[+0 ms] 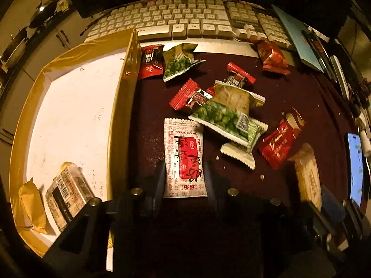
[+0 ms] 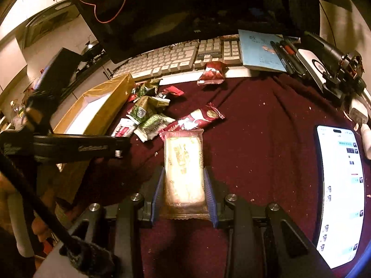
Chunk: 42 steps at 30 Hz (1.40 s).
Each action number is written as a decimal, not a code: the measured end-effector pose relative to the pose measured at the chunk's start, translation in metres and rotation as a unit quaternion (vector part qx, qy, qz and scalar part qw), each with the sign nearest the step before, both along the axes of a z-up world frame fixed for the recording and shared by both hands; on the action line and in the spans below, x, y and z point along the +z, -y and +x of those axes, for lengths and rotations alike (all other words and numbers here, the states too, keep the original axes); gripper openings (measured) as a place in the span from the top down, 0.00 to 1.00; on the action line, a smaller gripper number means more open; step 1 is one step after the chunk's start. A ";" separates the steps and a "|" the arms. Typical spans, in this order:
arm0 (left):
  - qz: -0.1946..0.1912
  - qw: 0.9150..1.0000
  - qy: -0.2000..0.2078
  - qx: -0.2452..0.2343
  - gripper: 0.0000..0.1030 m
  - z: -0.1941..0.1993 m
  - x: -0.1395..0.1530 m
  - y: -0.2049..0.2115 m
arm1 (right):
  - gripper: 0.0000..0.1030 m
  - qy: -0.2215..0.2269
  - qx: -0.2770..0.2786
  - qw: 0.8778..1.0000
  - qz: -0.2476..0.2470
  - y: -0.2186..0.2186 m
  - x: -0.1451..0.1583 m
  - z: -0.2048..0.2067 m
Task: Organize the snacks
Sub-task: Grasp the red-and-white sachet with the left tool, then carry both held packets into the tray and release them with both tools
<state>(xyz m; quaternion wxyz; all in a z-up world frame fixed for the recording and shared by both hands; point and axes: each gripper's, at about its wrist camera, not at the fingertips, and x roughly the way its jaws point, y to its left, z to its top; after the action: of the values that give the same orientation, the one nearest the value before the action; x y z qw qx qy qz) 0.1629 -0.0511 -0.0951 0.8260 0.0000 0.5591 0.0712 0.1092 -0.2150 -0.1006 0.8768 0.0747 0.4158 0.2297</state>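
My left gripper [image 1: 185,180] points down at the maroon cloth, shut on the near end of a white-and-red packet [image 1: 184,153] that lies flat beside the box. The yellow-taped cardboard box [image 1: 123,106] on the left has a white floor and holds a barcode-labelled packet [image 1: 67,190] and a yellow packet [image 1: 32,206]. My right gripper [image 2: 184,185] is shut on a pale cake packet [image 2: 184,169], its blue pads [image 2: 157,192] pressing both sides, above the cloth. Green pea packets [image 1: 227,120] and red packets [image 1: 281,139] lie scattered in the middle.
A keyboard [image 1: 176,20] and dark monitor [image 2: 185,11] close off the far side. On the right are a blue notebook [image 2: 259,51], pens [image 2: 287,55] and a lit phone [image 2: 340,192]. The left tool's black body [image 2: 76,147] crosses the right wrist view beside the box [image 2: 102,106].
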 end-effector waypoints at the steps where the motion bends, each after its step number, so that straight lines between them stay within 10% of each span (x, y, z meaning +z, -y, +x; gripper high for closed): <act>1: 0.000 1.000 0.004 -0.001 0.67 -0.002 0.000 -0.001 | 0.68 -0.003 0.000 1.000 -0.002 0.000 -0.002 0.001; 23: 0.015 0.999 0.027 -0.012 0.71 -0.007 0.001 0.003 | 0.68 0.005 0.006 0.999 0.041 0.006 0.017 0.000; 42: -0.144 0.975 0.159 0.061 0.76 -0.105 0.086 -0.066 | 0.68 0.018 0.060 0.996 0.071 -0.023 0.039 -0.021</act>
<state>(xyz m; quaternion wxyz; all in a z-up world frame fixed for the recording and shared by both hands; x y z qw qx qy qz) 0.0580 0.0145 -0.0094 0.8900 -0.1638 0.4237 0.0392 0.0878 -0.1921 -0.0613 0.8613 0.1071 0.3865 0.3120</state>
